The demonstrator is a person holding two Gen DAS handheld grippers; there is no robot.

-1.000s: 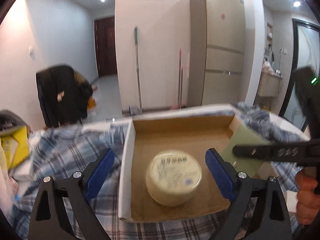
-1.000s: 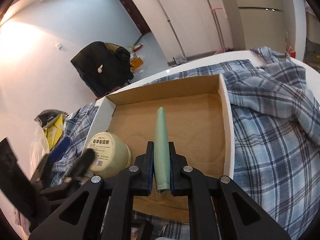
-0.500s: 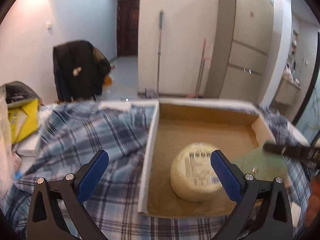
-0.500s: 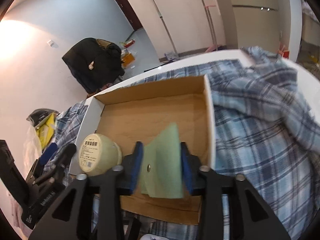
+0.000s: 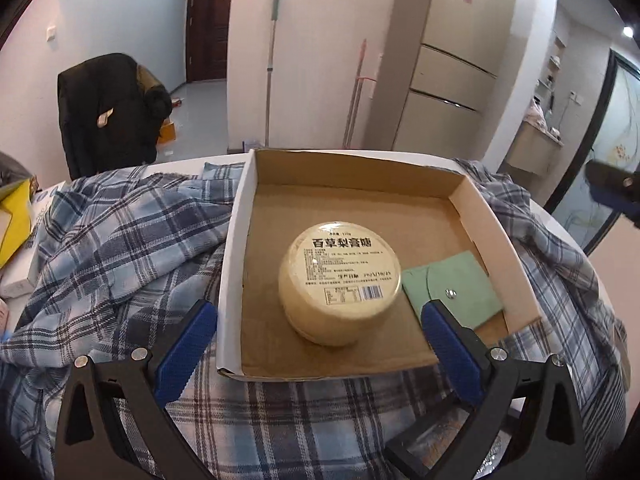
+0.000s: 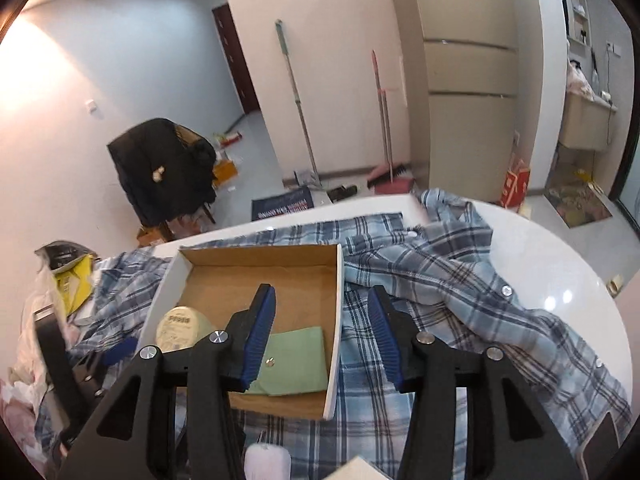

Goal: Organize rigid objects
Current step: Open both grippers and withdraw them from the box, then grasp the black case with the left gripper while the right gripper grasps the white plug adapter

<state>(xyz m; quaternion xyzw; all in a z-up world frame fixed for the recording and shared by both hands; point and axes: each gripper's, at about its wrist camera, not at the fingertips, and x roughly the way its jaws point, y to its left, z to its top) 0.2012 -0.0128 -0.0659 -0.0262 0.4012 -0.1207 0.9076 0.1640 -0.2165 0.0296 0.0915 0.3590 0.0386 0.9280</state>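
A shallow cardboard box (image 5: 234, 240) (image 6: 336, 320) lies on a plaid shirt on the table. Inside it stand a round cream tin (image 5: 340, 280) (image 6: 178, 326) with a printed label and, right of it, a flat green pouch (image 5: 454, 286) (image 6: 294, 364) with a snap. My left gripper (image 5: 316, 348) is open and empty, held above the box's near edge. My right gripper (image 6: 324, 336) is open and empty, raised above the box's right wall, with the pouch below its left finger.
A blue plaid shirt (image 5: 120, 248) (image 6: 460, 292) covers the round white table (image 6: 560, 264). Yellow packaging (image 5: 14, 216) and a flat white box (image 5: 18, 280) lie at the left. A white cap (image 6: 267, 460) sits near the front edge. A chair with a black coat (image 6: 160, 168) stands behind.
My right gripper opened and let go of the green pouch, which now lies flat in the box, then pulled back and up. My left gripper drew back from the tin.
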